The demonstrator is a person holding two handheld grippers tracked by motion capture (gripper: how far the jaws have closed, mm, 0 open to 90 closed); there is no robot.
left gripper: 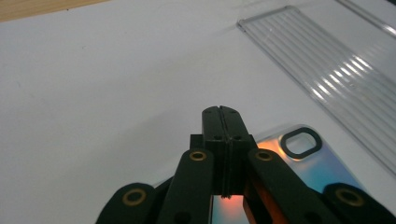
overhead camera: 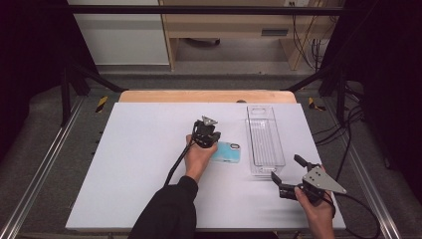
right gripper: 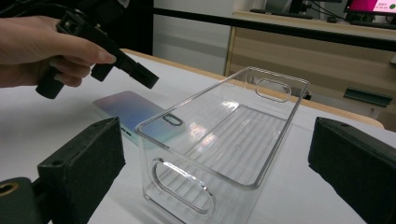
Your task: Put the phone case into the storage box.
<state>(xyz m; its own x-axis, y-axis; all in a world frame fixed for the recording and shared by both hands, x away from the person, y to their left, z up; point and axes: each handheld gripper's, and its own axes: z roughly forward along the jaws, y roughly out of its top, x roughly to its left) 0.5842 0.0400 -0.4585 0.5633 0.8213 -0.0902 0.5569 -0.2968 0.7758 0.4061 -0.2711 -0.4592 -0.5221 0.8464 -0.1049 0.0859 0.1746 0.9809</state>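
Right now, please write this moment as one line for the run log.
left gripper: shut, above phone case | right gripper: open, near clear bin | bin: empty

In your left gripper view, the closed black left gripper (left gripper: 222, 112) covers the near part of the iridescent blue phone case (left gripper: 306, 161), and the bottom edge cuts off the rest at 6 o'clock. The clear ribbed plastic bin (left gripper: 327, 70) runs out of that view at 3 o'clock. In your right gripper view, the wide-apart right gripper (right gripper: 224, 154) has both pads cropped at the bottom corners. In the high view, your left hand (overhead camera: 199, 158) hides the case's left end.
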